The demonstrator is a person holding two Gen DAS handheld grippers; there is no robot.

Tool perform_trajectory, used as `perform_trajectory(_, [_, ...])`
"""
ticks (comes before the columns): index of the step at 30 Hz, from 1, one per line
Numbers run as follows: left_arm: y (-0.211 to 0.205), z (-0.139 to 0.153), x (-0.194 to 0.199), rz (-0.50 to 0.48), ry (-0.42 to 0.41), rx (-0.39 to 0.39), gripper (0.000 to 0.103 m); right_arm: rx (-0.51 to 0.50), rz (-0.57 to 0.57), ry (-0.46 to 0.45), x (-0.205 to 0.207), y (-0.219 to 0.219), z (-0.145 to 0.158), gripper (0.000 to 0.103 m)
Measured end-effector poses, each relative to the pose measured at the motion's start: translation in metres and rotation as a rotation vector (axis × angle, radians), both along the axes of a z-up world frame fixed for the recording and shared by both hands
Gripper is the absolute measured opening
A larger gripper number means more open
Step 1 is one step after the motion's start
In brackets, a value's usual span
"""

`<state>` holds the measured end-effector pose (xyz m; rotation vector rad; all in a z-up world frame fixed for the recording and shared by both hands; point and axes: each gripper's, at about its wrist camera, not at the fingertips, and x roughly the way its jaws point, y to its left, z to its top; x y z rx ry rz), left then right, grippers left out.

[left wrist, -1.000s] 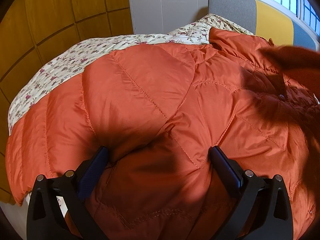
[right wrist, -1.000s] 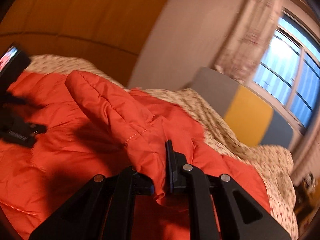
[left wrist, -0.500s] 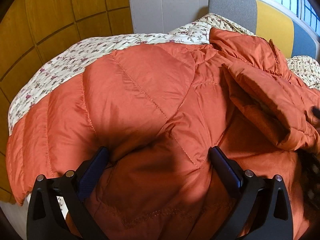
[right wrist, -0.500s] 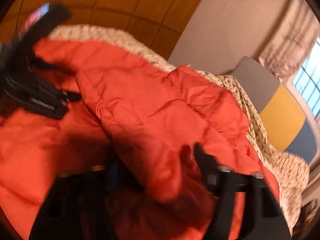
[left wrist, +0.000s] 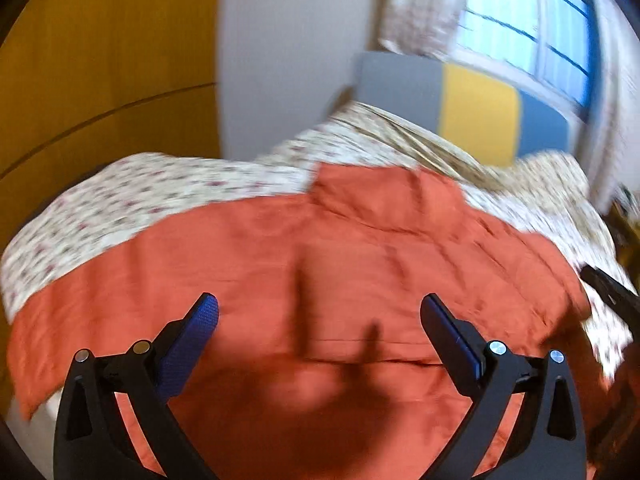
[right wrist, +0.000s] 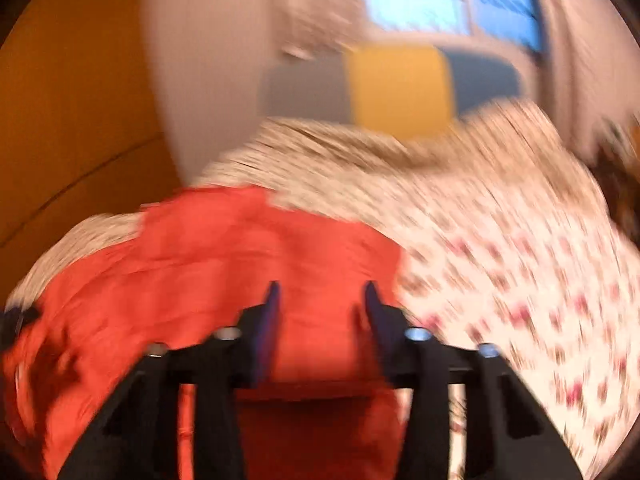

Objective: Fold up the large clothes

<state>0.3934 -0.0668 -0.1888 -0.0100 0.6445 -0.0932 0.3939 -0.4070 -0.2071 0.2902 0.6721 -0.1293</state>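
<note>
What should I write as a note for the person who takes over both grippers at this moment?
Left gripper: open, holds nothing, above the jacket.
Right gripper: fingers closing with nothing between them, over the jacket's right edge.
Jacket: orange and quilted, lies spread on the floral sheet of the bed, collar toward the headboard.
Done: one side looks folded in, since the right edge now runs straight. The pictures are blurred, so check this.
Left: probably fold the other side in, then fold the jacket in half and smooth it.
</note>
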Motion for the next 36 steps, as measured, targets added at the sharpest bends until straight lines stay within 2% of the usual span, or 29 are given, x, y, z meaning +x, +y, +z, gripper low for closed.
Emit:
perform_trajectory(2, [-0.019, -0.018, 0.02, -0.047, 0.039, 0.051, 0.1, 0.057, -0.027, 0.041, 0.011, -0.008, -0.011, 0.021])
perform_trajectory(4, [-0.03, -0.038, 0.043, -0.063, 0.108, 0.103, 0.096, 0.023, -0.006, 0.053, 0.02, 0.003, -0.016, 0.021])
perform_trajectory(5, [-0.031, -0.047, 0.056, -0.062, 0.151, 0.123, 0.09, -0.009, 0.027, 0.06, 0.027, 0.013, -0.016, 0.021])
perform_trajectory(6, [-0.03, -0.055, 0.07, -0.054, 0.199, 0.118, 0.09, -0.043, 0.062, 0.076, 0.035, 0.025, -0.019, 0.021])
perform_trajectory(9, [-0.017, -0.064, 0.093, 0.009, 0.249, 0.08, 0.091, -0.13, 0.116, 0.142, 0.048, 0.049, -0.041, 0.02])
perform_trajectory(10, [-0.014, -0.065, 0.097, 0.02, 0.248, 0.079, 0.092, -0.141, 0.113, 0.148, 0.05, 0.051, -0.046, 0.02])
perform_trajectory(12, [-0.013, -0.069, 0.105, 0.028, 0.211, 0.123, 0.1, -0.129, 0.104, 0.148, 0.053, 0.047, -0.05, 0.019])
perform_trajectory(14, [-0.011, -0.074, 0.113, 0.016, 0.225, 0.119, 0.1, -0.101, 0.103, 0.139, 0.05, 0.042, -0.054, 0.019])
perform_trajectory(16, [-0.011, -0.073, 0.112, 0.018, 0.23, 0.114, 0.1, -0.064, 0.099, 0.113, 0.041, 0.035, -0.045, 0.02])
perform_trajectory(18, [-0.008, -0.063, 0.105, 0.034, 0.216, 0.118, 0.1, -0.043, 0.084, 0.029, 0.02, 0.031, -0.028, 0.033])
perform_trajectory(20, [-0.011, -0.047, 0.085, 0.026, 0.141, 0.067, 0.1, -0.052, 0.085, -0.025, 0.01, 0.033, -0.012, 0.038])
perform_trajectory(21, [-0.012, -0.041, 0.079, 0.011, 0.098, 0.042, 0.1, -0.074, 0.095, -0.022, 0.013, 0.036, -0.009, 0.038])
perform_trajectory(23, [-0.022, -0.037, 0.078, -0.014, 0.08, 0.065, 0.1, -0.102, 0.132, 0.032, 0.029, 0.043, -0.011, 0.037])
perform_trajectory(25, [-0.035, -0.045, 0.094, -0.047, 0.13, 0.122, 0.1, -0.117, 0.137, 0.076, 0.044, 0.045, -0.017, 0.036])
perform_trajectory(27, [-0.039, -0.055, 0.111, -0.03, 0.168, 0.172, 0.1, -0.136, 0.14, 0.108, 0.062, 0.045, -0.026, 0.036])
perform_trajectory(32, [-0.032, -0.057, 0.147, 0.024, 0.173, 0.16, 0.1, -0.079, 0.098, 0.117, 0.086, 0.037, -0.042, 0.036])
perform_trajectory(36, [-0.036, -0.071, 0.158, -0.003, 0.188, 0.167, 0.1, -0.082, 0.079, 0.122, 0.093, 0.036, -0.054, 0.037])
